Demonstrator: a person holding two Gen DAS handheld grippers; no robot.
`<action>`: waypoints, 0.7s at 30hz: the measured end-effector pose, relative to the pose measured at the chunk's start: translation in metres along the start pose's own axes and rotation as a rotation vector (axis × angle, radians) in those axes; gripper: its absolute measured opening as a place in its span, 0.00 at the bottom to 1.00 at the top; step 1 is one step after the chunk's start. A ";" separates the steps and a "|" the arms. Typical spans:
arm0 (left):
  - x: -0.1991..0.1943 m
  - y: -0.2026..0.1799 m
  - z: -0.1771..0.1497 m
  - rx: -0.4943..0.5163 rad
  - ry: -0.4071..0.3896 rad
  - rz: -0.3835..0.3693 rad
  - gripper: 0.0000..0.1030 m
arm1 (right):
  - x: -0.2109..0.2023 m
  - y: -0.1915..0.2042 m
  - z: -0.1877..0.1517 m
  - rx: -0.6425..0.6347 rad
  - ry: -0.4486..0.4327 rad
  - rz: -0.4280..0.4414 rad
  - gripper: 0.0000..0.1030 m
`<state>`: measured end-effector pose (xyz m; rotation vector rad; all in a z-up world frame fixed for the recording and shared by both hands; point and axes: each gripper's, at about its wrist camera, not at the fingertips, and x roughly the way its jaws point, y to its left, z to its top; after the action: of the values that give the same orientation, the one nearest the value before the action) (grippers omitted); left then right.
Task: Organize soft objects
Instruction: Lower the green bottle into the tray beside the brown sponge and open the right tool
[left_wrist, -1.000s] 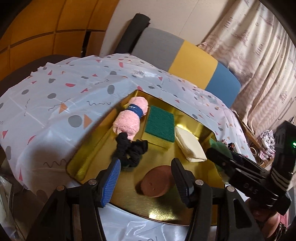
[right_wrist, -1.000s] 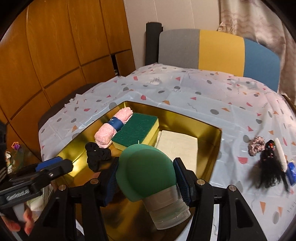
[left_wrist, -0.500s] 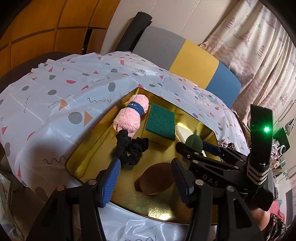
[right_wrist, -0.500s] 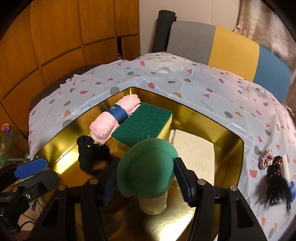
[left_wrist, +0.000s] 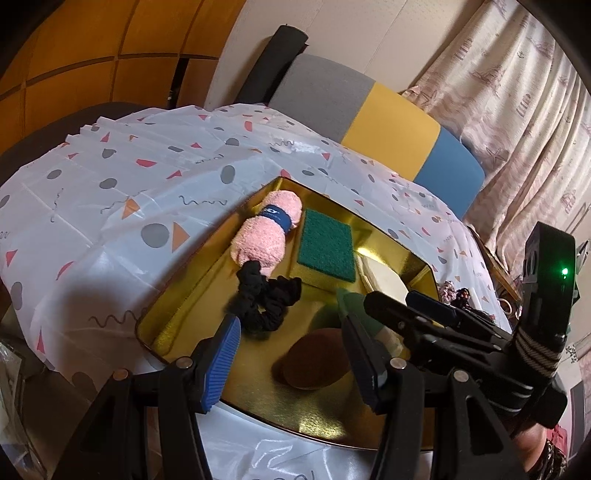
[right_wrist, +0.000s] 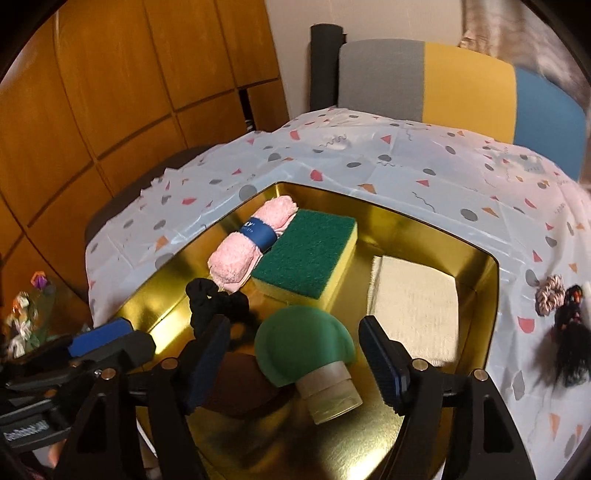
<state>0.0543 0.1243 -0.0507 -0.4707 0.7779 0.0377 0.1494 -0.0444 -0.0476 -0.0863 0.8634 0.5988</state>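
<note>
Green, the sponge applicator (right_wrist: 304, 341) lies in the gold tray (right_wrist: 476, 258) at lower centre, pads clear; the right gripper (right_wrist: 293, 363) has just been opening (delivery looks done); the left gripper (left_wrist: 291, 354) hangs wide, empty.

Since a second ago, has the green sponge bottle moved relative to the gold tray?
Yes. The green sponge bottle has come down into the gold tray, near the cream cloth; the right gripper jaws have just been opening and no longer press it.
</note>
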 end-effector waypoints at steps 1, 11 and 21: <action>0.000 -0.001 0.000 0.003 0.002 -0.011 0.56 | -0.002 -0.001 -0.001 0.010 -0.003 0.001 0.71; -0.001 -0.023 -0.009 0.066 0.018 -0.100 0.56 | -0.029 -0.018 -0.013 0.058 -0.046 -0.080 0.75; -0.001 -0.070 -0.034 0.263 0.063 -0.200 0.56 | -0.062 -0.066 -0.044 0.139 -0.074 -0.179 0.76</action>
<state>0.0453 0.0472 -0.0427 -0.2984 0.7816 -0.2639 0.1226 -0.1413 -0.0415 -0.0153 0.8138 0.3712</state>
